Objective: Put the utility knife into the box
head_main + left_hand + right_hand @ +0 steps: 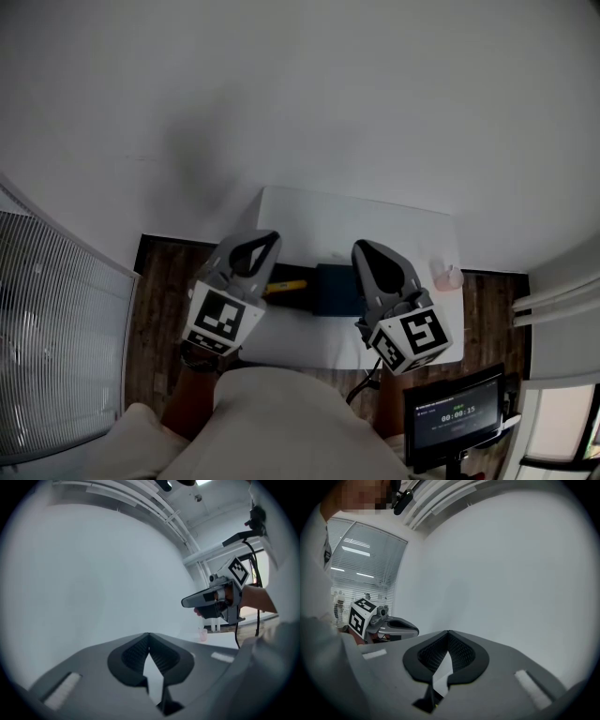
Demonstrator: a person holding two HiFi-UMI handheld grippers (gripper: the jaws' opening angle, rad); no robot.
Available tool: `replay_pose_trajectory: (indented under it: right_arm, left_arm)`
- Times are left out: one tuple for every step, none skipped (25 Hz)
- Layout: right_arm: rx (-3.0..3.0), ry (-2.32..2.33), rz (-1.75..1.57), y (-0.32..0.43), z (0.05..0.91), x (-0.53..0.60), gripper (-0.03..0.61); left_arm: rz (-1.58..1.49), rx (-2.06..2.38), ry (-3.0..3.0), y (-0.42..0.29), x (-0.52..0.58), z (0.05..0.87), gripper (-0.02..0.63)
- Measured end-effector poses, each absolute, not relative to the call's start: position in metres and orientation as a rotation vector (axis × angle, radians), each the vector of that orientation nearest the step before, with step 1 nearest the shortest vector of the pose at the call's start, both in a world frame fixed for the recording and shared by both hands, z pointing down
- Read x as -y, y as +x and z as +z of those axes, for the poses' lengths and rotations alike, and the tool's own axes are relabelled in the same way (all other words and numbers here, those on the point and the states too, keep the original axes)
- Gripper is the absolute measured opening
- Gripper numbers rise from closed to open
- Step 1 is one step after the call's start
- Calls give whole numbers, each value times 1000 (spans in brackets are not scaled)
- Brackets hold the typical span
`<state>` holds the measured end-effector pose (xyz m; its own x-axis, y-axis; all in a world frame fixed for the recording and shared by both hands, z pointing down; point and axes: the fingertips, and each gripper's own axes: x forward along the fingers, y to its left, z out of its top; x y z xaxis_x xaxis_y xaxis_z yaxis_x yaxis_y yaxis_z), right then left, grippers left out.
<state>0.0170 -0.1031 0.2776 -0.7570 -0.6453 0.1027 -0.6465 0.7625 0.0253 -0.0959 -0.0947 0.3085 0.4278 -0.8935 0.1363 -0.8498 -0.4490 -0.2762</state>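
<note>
In the head view a yellow utility knife (286,286) lies on the white table (356,216), just left of a dark box (336,290). My left gripper (265,238) is held above the table's left part, its tips over the knife's left end, jaws shut and empty. My right gripper (360,247) hovers over the box's right side, also shut with nothing in it. Both gripper views look toward the bare wall: the left gripper (149,634) and the right gripper (448,632) show tips meeting. Knife and box are out of sight in those views.
A small pink cup (448,277) stands at the table's right edge, also seen as the cup (202,634). A monitor (455,416) sits low at the right. Dark wood floor (159,281) flanks the table; window blinds (47,328) are at the left.
</note>
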Motion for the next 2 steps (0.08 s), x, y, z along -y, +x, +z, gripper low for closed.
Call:
replay_pose_trajectory:
  right_arm:
    - [2849, 1047, 18, 17, 278, 103, 0]
    - [2849, 1047, 19, 16, 278, 104, 0]
  left_arm:
    - [-396, -1545, -2512, -96, 95, 309, 0]
    - [-397, -1542, -2513, -96, 95, 309, 0]
